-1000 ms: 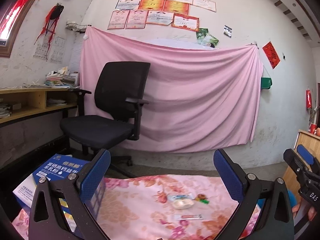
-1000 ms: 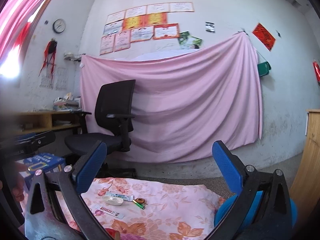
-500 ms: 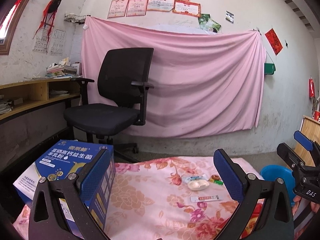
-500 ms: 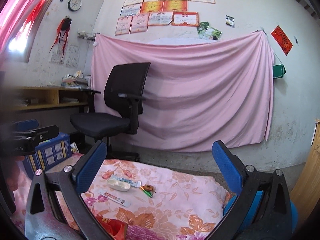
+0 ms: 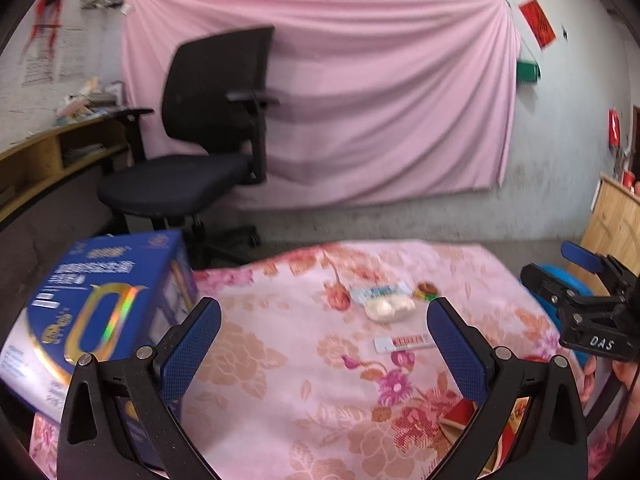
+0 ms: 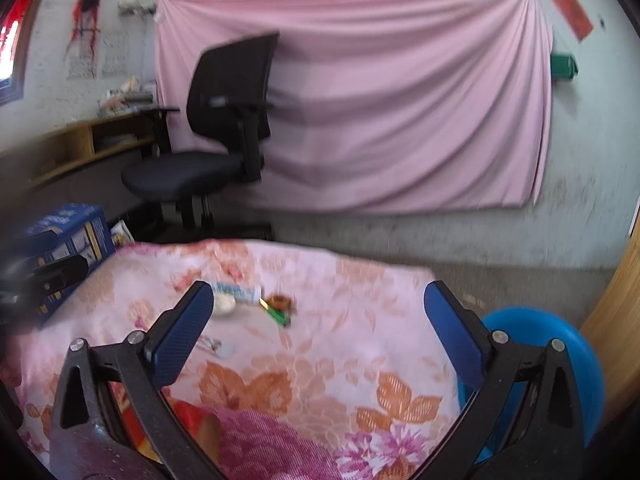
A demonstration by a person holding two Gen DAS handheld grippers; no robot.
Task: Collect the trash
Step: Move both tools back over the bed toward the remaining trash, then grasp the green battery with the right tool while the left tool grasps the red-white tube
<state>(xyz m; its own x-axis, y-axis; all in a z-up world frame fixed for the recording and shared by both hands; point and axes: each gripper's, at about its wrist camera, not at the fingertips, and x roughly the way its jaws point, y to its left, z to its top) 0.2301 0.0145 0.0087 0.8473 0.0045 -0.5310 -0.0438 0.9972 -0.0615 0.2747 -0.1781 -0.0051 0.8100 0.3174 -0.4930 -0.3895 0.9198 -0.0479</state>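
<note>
Both grippers are hanging spread wide and carrying nothing: I'm holding the left gripper (image 5: 323, 334) over the near left of the flowered cloth (image 5: 280, 380), and the right gripper (image 6: 318, 320) over its near right side. I'm judging this as the approach step, with no trash collected so far. Just past the left gripper's right finger a flat red-and-white sachet (image 5: 404, 343) is lying on the cloth. Farther on, a pale lumpy wrapper (image 5: 390, 308) is touching a white-and-blue packet (image 5: 378, 292) behind it, and a small brown round piece (image 5: 428, 289) with a green sliver (image 6: 280, 316) is sitting just to their right. A blue box (image 5: 100, 304) is standing at the cloth's left edge, and a blue bin (image 6: 560, 344) is sitting off the right edge, near my right gripper. I'm taking the bin as the likely drop place. Next I'm needing to bring one gripper down and forward over the nearest piece, the sachet, fingers straddling it, then close. Beyond, a black chair (image 5: 208, 140) is standing before a pink sheet (image 5: 380, 100)
</note>
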